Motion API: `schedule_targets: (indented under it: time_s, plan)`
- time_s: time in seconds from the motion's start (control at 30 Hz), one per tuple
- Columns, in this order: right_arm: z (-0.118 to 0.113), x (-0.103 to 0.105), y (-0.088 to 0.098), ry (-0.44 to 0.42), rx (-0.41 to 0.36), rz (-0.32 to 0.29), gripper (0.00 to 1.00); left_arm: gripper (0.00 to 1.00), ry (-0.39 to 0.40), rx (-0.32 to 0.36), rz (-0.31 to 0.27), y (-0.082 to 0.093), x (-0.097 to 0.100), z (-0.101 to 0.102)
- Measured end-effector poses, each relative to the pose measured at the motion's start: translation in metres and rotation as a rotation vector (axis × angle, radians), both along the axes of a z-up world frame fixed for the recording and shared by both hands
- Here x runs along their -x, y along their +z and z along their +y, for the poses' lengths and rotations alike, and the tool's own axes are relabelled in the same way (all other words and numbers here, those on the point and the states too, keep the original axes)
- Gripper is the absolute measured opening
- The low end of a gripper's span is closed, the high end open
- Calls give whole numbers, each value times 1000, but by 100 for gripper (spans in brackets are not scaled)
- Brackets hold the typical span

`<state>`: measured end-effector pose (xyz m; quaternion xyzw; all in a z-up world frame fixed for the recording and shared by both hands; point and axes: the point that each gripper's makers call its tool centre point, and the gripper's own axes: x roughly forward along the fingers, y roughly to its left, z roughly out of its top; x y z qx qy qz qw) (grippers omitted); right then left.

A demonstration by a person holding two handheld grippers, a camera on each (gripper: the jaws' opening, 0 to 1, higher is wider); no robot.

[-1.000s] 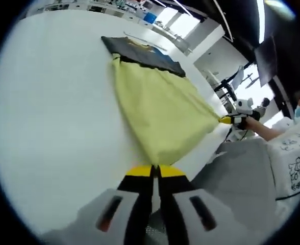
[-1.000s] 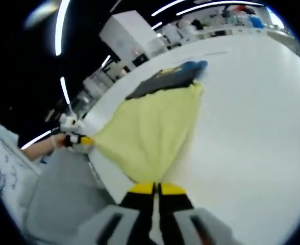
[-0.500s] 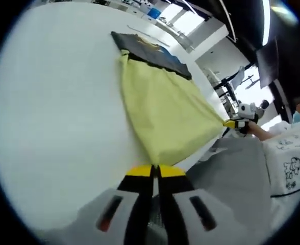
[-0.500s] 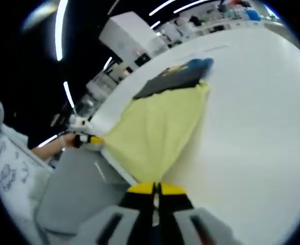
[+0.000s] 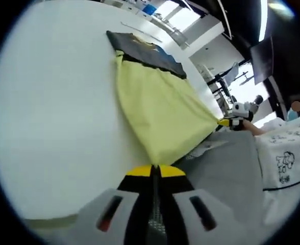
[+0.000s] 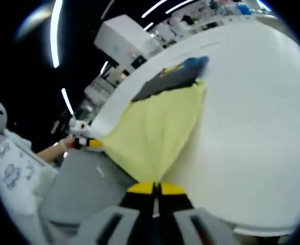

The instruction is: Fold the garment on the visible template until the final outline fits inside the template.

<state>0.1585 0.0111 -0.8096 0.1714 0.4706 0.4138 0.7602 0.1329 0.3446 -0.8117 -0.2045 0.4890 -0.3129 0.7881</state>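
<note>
Garment [image 5: 157, 115], yellow-green, stretched out over the near edge of the white table [image 5: 48, 112], reaching back across the top to the dark template [image 5: 142, 51]. Far hem of the garment touching, maybe just overlapping, the template's near edge; blue bit poking out at the template's far corner in the right gripper view [image 6: 196, 64]. Same yellow cloth [image 6: 155, 130] fanning out from that view's own jaws toward the template [image 6: 168, 81].

Left gripper [image 5: 153, 168] right at the garment's near corner, yellow-tipped jaws pressed together on the fabric, corner pinched between them. Right gripper [image 6: 154, 186] same deal on the other near corner, jaws closed tight on the cloth. Both corners pulled off the table edge, so the near hem hangs taut in the air between the two grippers.

Other gripper popping up in each view too: right one off to the side of the garment in the left gripper view [image 5: 226, 122], left one beside the garment in the right gripper view [image 6: 91, 143], each with a hand behind it.

Grey cloth of the person's clothing [image 5: 226, 173] just below the table edge, next to the garment. Patterned white fabric [image 5: 288, 153] beyond that. Cluttered benches and strip lights past the table's far side, too blurry to make out.
</note>
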Motion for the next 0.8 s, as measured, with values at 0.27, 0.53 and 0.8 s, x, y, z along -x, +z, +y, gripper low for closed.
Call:
schedule_targets:
  time_s: [0.27,0.53,0.8]
  plan:
    - [-3,-15,15,-11,-28,-29,0,0,31,51,-60,24,-19,0]
    - [-5,-50,41,-64,-85,-82,0,0,113,141,-166,62,-61,4]
    - [-9,-97,64,-114,-121,-143,0,0,131,146,-276,92,-111,6]
